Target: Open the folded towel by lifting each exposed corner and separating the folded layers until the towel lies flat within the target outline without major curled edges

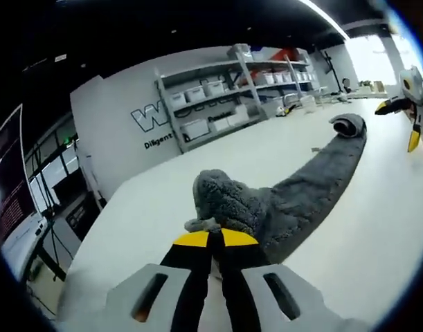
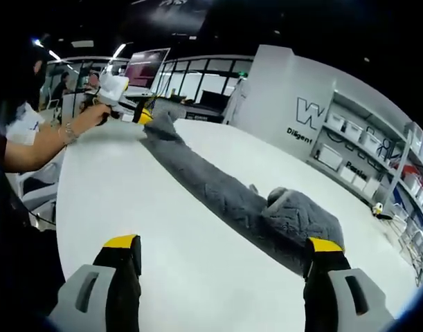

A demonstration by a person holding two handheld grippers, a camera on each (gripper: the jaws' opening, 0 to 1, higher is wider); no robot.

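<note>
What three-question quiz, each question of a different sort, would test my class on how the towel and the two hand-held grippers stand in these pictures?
1. True or false: the left hand-held gripper is shut on one end of the grey towel.
2. Multiple choice: the towel lies on the white table as A) a neat square, B) a long twisted strip, C) a flat open sheet.
3. Short answer: how do the jaws of the right hand-held gripper stand?

Key: 1 true; 2 B; 3 wide open, holding nothing, with the towel's bunched near end by one jaw.
</note>
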